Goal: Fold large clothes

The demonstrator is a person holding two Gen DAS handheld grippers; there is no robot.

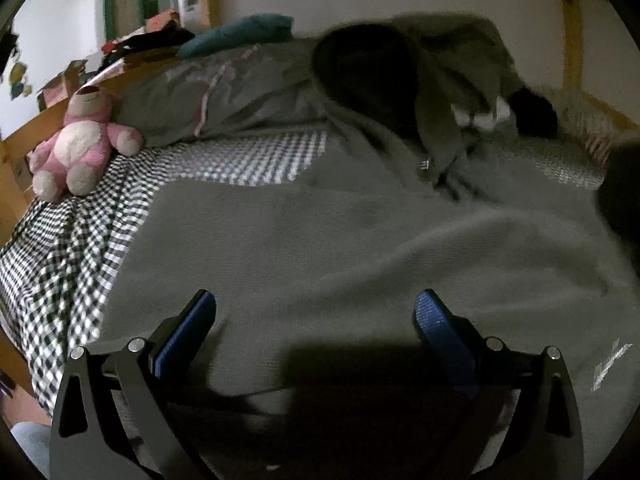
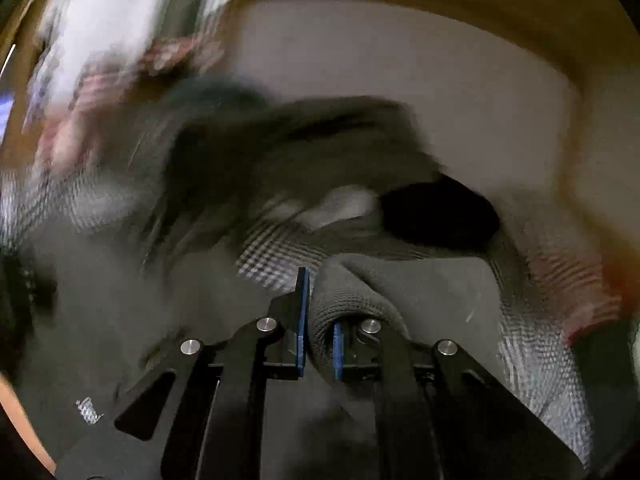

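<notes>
A large grey knit sweater (image 1: 360,232) lay spread across the bed, over a black-and-white checked sheet (image 1: 60,264), its far part bunched up toward the wall. The left tongs (image 1: 316,312) hovered over the near part of the sweater with their blue-padded fingers (image 1: 192,328) spread wide and nothing between them. The right tongs (image 2: 320,320) were closed narrow on a raised fold of the same sweater (image 2: 352,292), the knit bulging up between the pads; that view was heavily blurred. A pink plush bear (image 1: 80,140) sat at the left edge of the bed against the wooden bed frame (image 1: 24,140), beside a grey pillow (image 1: 224,96), with a teal cushion (image 1: 240,32) behind the pillow.
</notes>
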